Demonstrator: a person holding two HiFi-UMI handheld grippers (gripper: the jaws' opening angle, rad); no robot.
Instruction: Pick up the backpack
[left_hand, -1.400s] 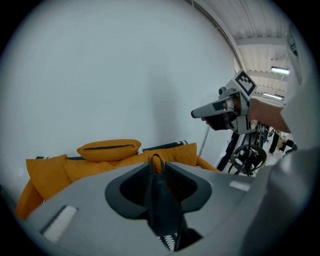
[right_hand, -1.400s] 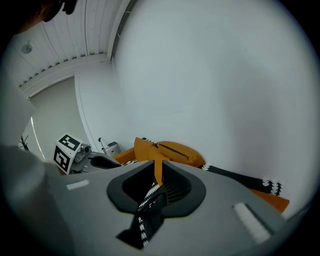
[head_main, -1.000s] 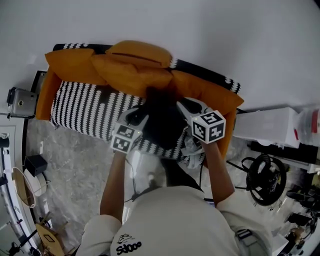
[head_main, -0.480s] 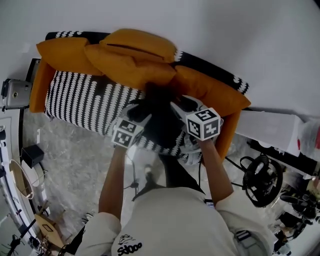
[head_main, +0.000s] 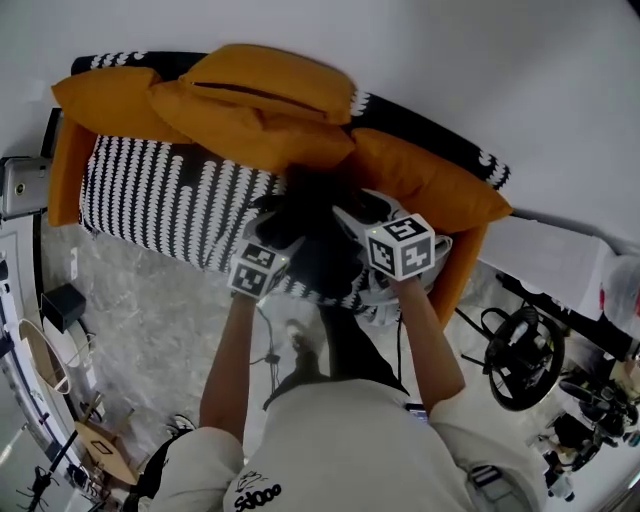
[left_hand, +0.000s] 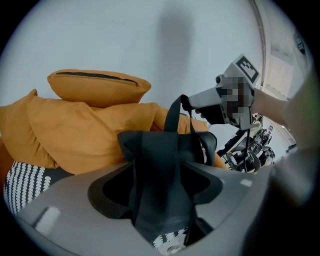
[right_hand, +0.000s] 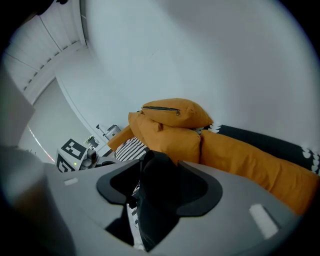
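You're opening both jaws wide: your left gripper (left_hand: 162, 172) and right gripper (right_hand: 160, 172) are straddling the black backpack (head_main: 320, 245) unpinched, probably lining up a two-sided lift. It's sitting at 12 o'clock on the striped sofa seat (head_main: 160, 200), with orange cushions (head_main: 250, 120) crowding behind at 11.

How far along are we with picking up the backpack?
Done: both grippers are at the backpack on the sofa. In hand: left gripper and right gripper jaws are opening, backpack fabric between each pair, unclamped. Left: close, then lift it.
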